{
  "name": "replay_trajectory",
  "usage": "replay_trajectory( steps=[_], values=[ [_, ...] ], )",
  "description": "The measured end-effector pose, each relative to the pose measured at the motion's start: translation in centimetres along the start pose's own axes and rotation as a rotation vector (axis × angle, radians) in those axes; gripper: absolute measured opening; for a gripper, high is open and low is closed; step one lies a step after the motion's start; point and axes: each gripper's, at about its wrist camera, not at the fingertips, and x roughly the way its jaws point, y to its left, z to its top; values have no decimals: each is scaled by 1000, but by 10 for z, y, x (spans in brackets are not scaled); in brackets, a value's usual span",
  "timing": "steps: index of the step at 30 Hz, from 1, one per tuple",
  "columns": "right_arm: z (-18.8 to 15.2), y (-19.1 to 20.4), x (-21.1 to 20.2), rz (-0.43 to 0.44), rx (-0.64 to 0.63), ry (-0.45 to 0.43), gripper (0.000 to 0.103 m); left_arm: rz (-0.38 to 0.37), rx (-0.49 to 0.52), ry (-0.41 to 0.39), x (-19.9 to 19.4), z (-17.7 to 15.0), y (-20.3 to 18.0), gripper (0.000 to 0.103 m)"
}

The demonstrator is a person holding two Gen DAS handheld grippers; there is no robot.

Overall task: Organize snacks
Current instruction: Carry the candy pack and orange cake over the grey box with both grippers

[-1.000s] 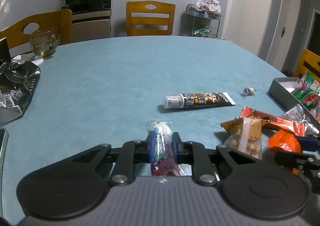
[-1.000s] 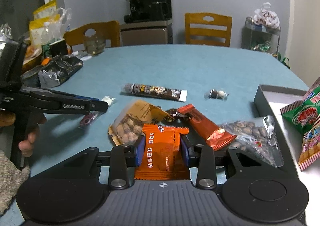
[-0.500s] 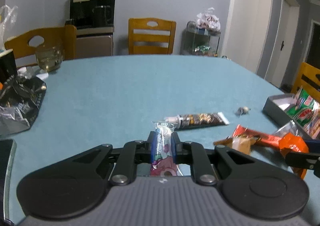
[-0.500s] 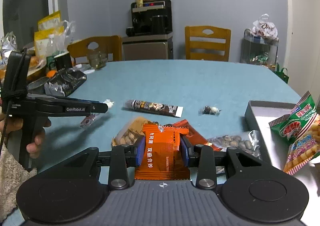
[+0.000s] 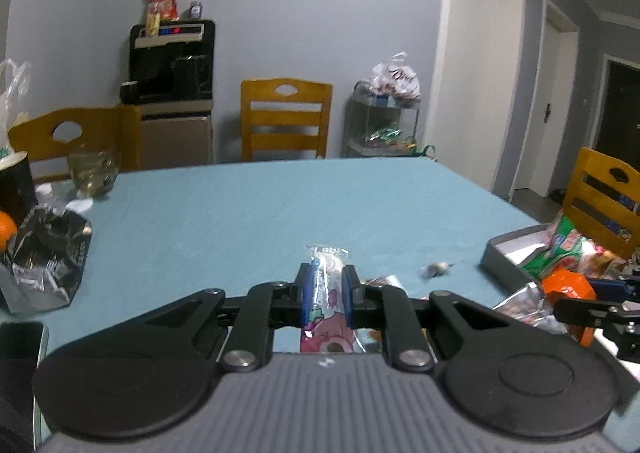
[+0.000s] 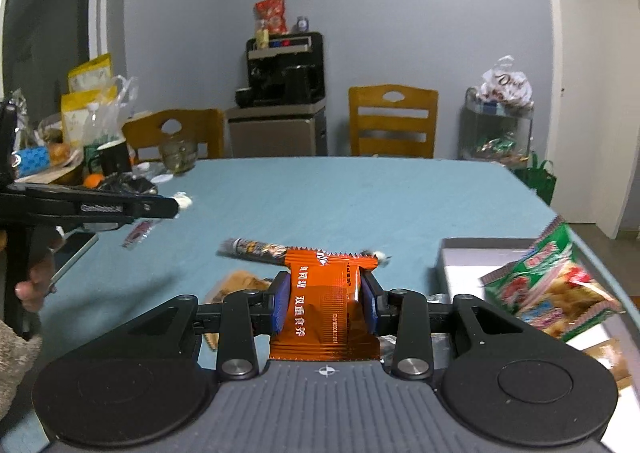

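Left gripper (image 5: 326,287): jaws clamped on a slim pink-and-white snack stick (image 5: 327,305), held clear above the blue table (image 5: 240,213). Right gripper (image 6: 325,307): jaws clamped on an orange snack packet (image 6: 325,309), also off the table. Grey tray (image 6: 456,253) sits at the table's right edge with green snack bags (image 6: 540,277) inside. Brown tube snack (image 6: 256,249) and a small wrapped candy (image 5: 436,269) lie mid-table, left of the tray.
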Motion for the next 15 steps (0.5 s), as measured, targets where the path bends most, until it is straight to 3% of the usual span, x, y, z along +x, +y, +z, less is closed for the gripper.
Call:
replay_trajectory(
  steps=[15],
  values=[
    [-10, -63, -46, -103, 56, -40, 38, -111, 112, -23, -16, 22, -77, 11]
  ],
)
